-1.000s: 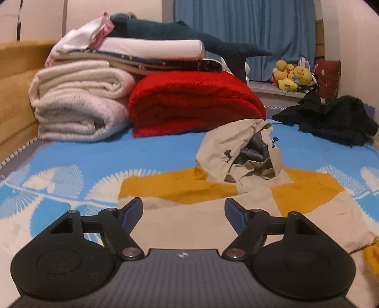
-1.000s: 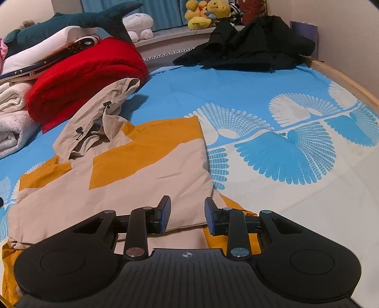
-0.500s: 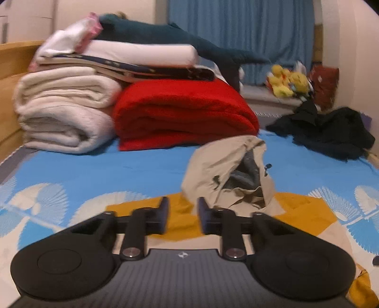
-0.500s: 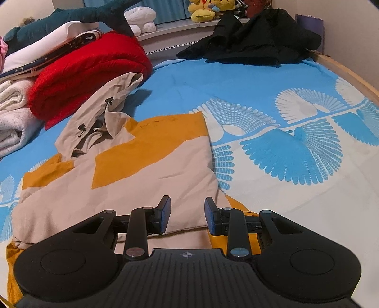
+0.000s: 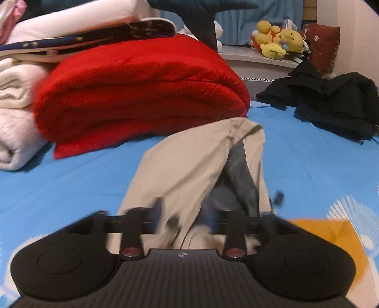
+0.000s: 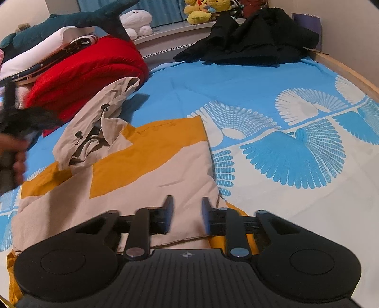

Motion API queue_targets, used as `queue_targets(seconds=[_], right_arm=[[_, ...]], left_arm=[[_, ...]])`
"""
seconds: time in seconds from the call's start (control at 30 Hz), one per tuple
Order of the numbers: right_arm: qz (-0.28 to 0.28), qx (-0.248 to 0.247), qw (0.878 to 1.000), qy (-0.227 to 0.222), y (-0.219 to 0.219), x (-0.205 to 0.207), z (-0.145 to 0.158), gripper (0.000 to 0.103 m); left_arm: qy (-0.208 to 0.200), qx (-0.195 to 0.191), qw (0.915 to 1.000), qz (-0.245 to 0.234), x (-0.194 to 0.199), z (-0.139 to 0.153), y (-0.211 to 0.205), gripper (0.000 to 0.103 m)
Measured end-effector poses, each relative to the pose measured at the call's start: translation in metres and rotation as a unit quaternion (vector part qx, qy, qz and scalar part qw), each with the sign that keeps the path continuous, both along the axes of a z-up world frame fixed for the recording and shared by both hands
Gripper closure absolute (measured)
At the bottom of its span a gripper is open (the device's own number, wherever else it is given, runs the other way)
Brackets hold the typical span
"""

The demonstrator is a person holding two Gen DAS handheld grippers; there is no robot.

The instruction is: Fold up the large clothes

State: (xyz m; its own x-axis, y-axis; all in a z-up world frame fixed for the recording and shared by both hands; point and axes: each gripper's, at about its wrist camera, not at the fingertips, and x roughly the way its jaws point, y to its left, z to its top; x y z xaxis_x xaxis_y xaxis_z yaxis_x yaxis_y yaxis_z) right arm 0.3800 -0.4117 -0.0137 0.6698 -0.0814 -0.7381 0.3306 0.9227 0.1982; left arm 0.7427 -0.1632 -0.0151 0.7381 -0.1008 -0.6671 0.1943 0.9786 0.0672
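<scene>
A beige and mustard hooded jacket (image 6: 132, 180) lies flat on the blue patterned bed sheet (image 6: 248, 94). Its beige hood (image 5: 194, 165) stands up in a heap just in front of my left gripper (image 5: 182, 213). That gripper is blurred and its jaws are opening, with the base of the hood in the gap between them and not pinched. In the right wrist view the left gripper (image 6: 14, 123) and the hand holding it show as a blur at the far left, beside the hood (image 6: 99, 118). My right gripper (image 6: 187, 213) hovers over the jacket's near right corner. Its jaws are closing, with beige cloth showing in the gap.
A folded red blanket (image 5: 137, 94) and white towels (image 5: 14, 132) are stacked behind the hood. A blue shark plush (image 6: 78, 21) lies on top of them. Black clothes (image 5: 331, 104) are piled at the back right, yellow plush toys (image 5: 277, 40) sit on the ledge, and a wooden bed edge (image 6: 350, 73) runs on the right.
My left gripper moved forward to the hood, narrowing its jaws and then widening them again. The right gripper stayed in place and its jaws drew closer together.
</scene>
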Motion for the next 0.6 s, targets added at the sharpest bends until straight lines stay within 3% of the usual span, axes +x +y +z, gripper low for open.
queue_targets(seconds=[0.03,0.07,0.2,0.3,0.33,0.37,0.4,0.53,0.6], right_arm=[[-0.001,-0.001,1.0,0.001,-0.001,0.0,-0.001,0.088],[-0.001,-0.001,1.0,0.002,-0.001,0.001,-0.002,0.088],[-0.006,-0.001,1.0,0.014,-0.003,0.008,-0.01,0.087],[-0.004,0.003,1.0,0.021,-0.001,0.01,-0.013,0.087],[-0.002,0.001,1.0,0.02,-0.001,0.011,-0.012,0.087],[0.0,-0.001,1.0,0.019,0.0,0.011,-0.011,0.087],[-0.001,-0.002,1.0,0.018,0.0,0.011,-0.01,0.087],[-0.008,0.012,1.0,0.014,-0.001,0.012,-0.006,0.087],[-0.011,0.014,1.0,0.005,-0.001,0.011,0.001,0.087]], left_arm=[[0.0,0.0,1.0,0.0,0.014,-0.007,-0.006,0.022],[-0.004,0.005,1.0,0.008,0.028,-0.014,-0.012,0.015],[0.015,0.02,0.9993,0.027,0.074,-0.038,-0.031,0.012],[0.017,0.075,0.9967,0.026,0.094,-0.056,-0.045,0.012],[0.015,0.098,0.9949,0.018,0.097,-0.059,-0.049,0.024],[0.005,0.125,0.9921,0.003,0.097,-0.06,-0.052,0.071],[-0.003,0.143,0.9896,-0.012,0.096,-0.056,-0.052,0.095],[-0.061,0.126,0.9896,-0.033,0.058,-0.012,-0.028,0.099],[-0.097,0.106,0.9866,-0.078,0.009,0.02,-0.011,0.099]])
